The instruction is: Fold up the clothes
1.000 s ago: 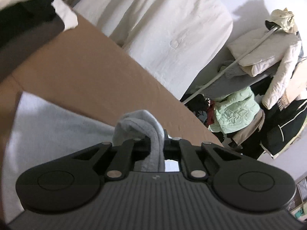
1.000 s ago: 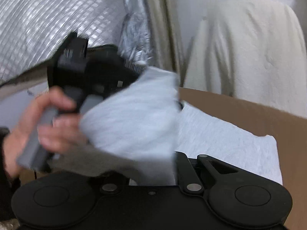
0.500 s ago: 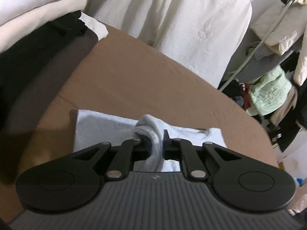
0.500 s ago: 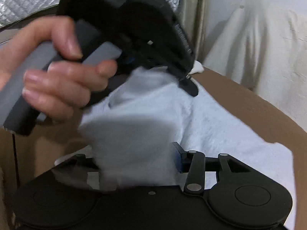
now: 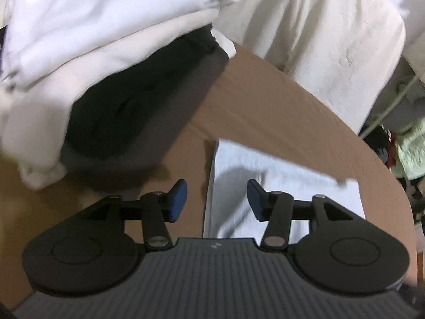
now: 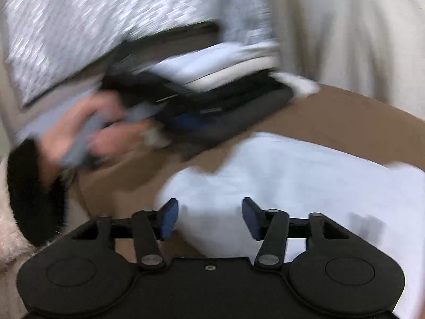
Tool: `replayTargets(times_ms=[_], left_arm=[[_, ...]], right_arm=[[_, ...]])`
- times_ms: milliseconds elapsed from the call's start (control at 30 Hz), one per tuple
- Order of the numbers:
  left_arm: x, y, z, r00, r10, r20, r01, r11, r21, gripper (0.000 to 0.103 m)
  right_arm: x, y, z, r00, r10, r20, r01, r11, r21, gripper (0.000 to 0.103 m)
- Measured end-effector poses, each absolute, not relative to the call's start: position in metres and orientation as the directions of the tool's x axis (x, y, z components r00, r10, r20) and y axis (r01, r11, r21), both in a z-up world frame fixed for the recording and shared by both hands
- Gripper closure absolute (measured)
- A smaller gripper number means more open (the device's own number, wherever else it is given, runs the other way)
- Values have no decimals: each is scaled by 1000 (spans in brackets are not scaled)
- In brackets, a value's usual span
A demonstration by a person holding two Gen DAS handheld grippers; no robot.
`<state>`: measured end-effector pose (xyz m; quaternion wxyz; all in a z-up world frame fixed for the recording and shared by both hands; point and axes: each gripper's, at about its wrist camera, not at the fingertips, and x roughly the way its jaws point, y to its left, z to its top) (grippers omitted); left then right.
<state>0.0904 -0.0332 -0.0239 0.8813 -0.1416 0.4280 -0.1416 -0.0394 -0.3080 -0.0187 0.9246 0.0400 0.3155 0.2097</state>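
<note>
Both claws let go. Left claw [image 5: 217, 200]: jaws have just been opening, now about half apart, nothing between the pads, only counter and the cloth's edge below. Right claw [image 6: 209, 218]: jaws also just been opening, roughly half apart, pads clear of the fabric under them. Folded light grey cloth [image 5: 287, 186] lies flat on the brown counter [image 5: 265, 106], toward its near right edge, well short of the far edge. Stack of folded clothes [image 5: 106, 66] sits at the counter's left side, white pieces on top, dark ones beneath. In the right wrist view the left hand [image 6: 87, 135] holding its handle is blurred, just beside that stack.
</note>
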Motion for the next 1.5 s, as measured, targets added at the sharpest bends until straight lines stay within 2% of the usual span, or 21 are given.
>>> replayTargets(times_ms=[100,200,233,267,333,367,467,600,700,767,833,900,1067,1133,1200,1267,1333,1400,1500], left_arm=[[79,-48,-36,534,-345,-772,148,937,-317,44],[78,-66,-55,436,-349,-829,154,937,-313,44],[79,-73,-60,412,-340,-845,159,940,-301,64],[75,-83,-64,413,-292,-862,205,953,-225,86],[61,-103,-66,466,-144,-873,266,964,-17,90],[54,-107,-66,480,-102,-871,273,961,38,90],[38,-105,-65,481,-91,-872,279,959,54,90],[34,-111,-59,495,-91,-864,323,943,85,92],[35,-105,-45,533,-154,-832,342,939,45,89],[28,-100,-29,587,-226,-778,387,922,24,85],[22,-99,-21,619,-280,-734,423,906,11,69],[21,-97,-17,638,-316,-702,434,901,-11,61],[77,-97,-22,657,-299,-693,350,934,-71,57],[110,-103,-34,667,-209,-715,282,959,-18,61],[135,-106,-48,655,-213,-725,291,956,-18,61],[152,-99,-62,590,-321,-741,306,938,-162,65],[157,-90,-70,551,-398,-734,297,915,-273,66],[160,-81,-76,516,-470,-716,282,883,-376,66],[162,-76,-88,452,-575,-682,243,815,-526,66]], right_arm=[[-35,-352,-16,731,161,-664,-166,984,56,42],[-38,-390,-20,716,12,-698,-7,1000,11,42],[-40,-399,-23,714,-1,-701,28,999,27,41],[-40,-408,-27,707,-11,-707,69,996,54,40],[-38,-423,-38,692,-17,-722,146,982,116,39],[-35,-430,-44,684,-13,-729,178,973,149,39],[-33,-435,-61,659,51,-751,202,949,241,39],[-27,-435,-67,682,62,-729,235,925,299,39],[-17,-438,-64,696,65,-715,234,921,312,39],[-13,-440,-62,711,56,-701,231,922,309,39],[-15,-446,-61,727,60,-684,230,917,325,39],[-11,-452,-64,730,71,-680,233,909,345,39],[13,-466,-51,724,153,-672,186,896,404,39],[33,-473,-47,703,218,-677,134,894,427,39],[53,-477,-47,677,231,-699,72,924,375,39],[69,-479,-51,661,213,-719,28,951,307,39],[84,-488,-62,656,230,-719,14,948,317,39],[90,-502,-78,674,309,-671,30,896,443,39],[90,-522,-110,736,434,-519,68,716,695,37]])
